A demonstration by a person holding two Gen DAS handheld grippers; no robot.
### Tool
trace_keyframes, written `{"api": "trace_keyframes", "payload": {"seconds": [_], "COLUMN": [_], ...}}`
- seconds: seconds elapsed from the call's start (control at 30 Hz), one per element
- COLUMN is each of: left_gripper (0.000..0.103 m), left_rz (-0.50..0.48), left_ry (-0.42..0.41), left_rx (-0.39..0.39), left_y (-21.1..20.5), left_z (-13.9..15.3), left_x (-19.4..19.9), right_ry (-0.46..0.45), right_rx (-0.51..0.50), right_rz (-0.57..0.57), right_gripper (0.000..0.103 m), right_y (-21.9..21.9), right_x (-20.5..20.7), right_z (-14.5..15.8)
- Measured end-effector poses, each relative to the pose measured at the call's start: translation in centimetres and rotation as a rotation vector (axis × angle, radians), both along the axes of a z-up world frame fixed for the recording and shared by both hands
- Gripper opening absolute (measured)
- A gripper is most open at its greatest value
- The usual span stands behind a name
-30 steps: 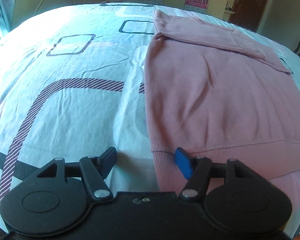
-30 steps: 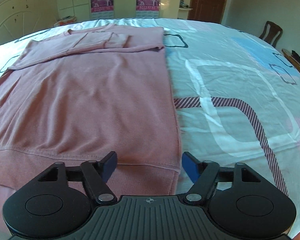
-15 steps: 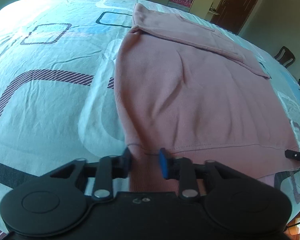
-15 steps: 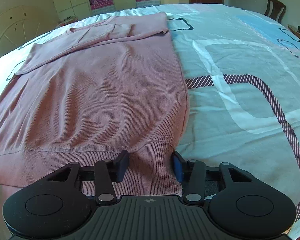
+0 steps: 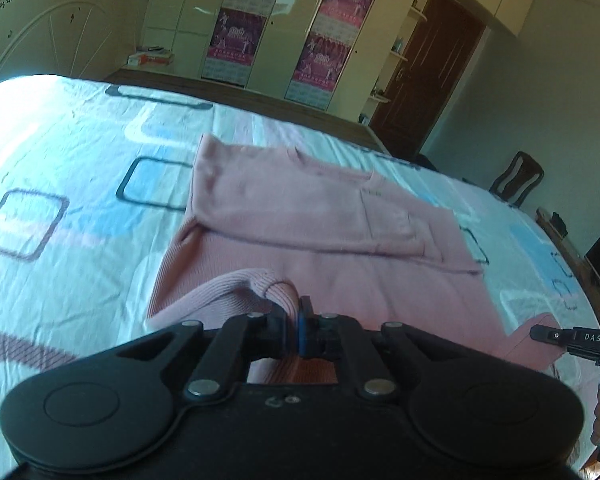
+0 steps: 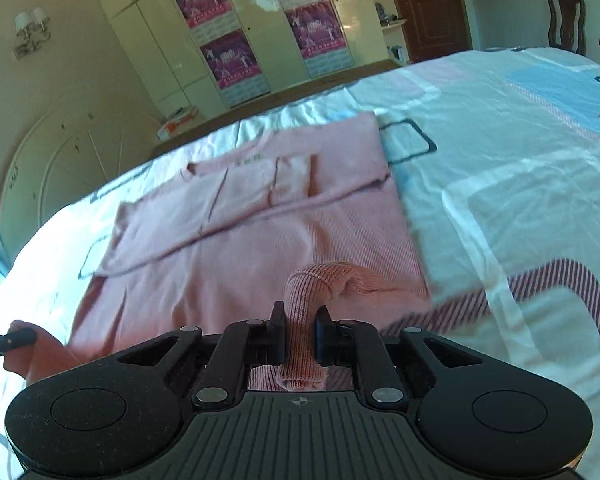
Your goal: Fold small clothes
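Gripping the ribbed hem of the pink sweater, left gripper clenched on a bunched corner of fabric, jaws nearly together with the knit pinched between them. Hem corner held raised above the rest of the garment; a fold of ribbing arcs up and back from the jaws.

Right gripper likewise clenched on the other hem corner of the pink sweater; a thick roll of ribbed knit stands between its fingers and curls over to the right, lifted off the bed.

Sweater body lies flat on the bed, far end toward the wardrobe. Sleeves folded across the upper chest area, lying on top of the body. Neckline at the far edge.

Bed sheet pale with blue patches, dark rounded-square outlines and striped maroon bands.

Each gripper shows at the edge of the other's view: right one at the right margin of the left wrist view, left one at the left margin of the right wrist view, both with pink fabric at the tip.

Background: cream wardrobe with purple posters, dark wooden door, wooden chair beside the bed, wall lamp upper left in the right wrist view. Both frames slightly blurred
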State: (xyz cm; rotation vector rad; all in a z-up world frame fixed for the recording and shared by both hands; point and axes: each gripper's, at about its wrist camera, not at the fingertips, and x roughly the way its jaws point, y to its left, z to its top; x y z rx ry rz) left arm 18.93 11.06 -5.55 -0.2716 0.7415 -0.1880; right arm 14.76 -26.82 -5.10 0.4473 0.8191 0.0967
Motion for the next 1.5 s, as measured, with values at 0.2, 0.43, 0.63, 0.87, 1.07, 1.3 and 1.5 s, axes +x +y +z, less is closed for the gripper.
{"api": "trace_keyframes", "payload": {"seconds": [0.2,0.43,0.63,0.87,1.07,1.3,1.5], "left_gripper": [0.004,0.004,0.035,0.082,0.078,0.065,0.043], "left_rz": [0.091,0.174,0.21,0.129,0.048,0.001,-0.051], "left_ry": [-0.052,-0.001,0.082,-0.016,-0.01,0.054,0.098], "left_rx": [-0.017,0.027,0.156,0.21,0.277,0.291,0.255], "left_y": [-0.1,-0.6,-0.8,1.3,0.1,-0.6,-0.4], "left_z": [1.0,-2.0,-5.7,-4.6,-6.1,-8.3,-9.7], "left_x": [10.2,21.2,25.9,23.8,25.3,29.1,30.0], "right_ry": [-0.059,0.016,0.087,-0.024,-0.042,-0.091,-0.072], "right_rx": [0.042,0.07,0.103,0.017,0.032,0.019,-0.038], "right_rz": [-0.049,-0.071,-0.094,-0.049,0.014,0.044,0.149], "right_gripper": [0.013,0.013,0.026,0.067,0.067,0.071,0.085], "right_y": [-2.8,-4.3,-5.5,-7.1,-6.8,-6.6,-5.5], "right_x": [10.5,22.3,27.2,27.7,28.6,29.6,31.0], "right_z": [1.4,-2.8,-6.5,-5.6,-7.0,-6.9,-7.6]}}
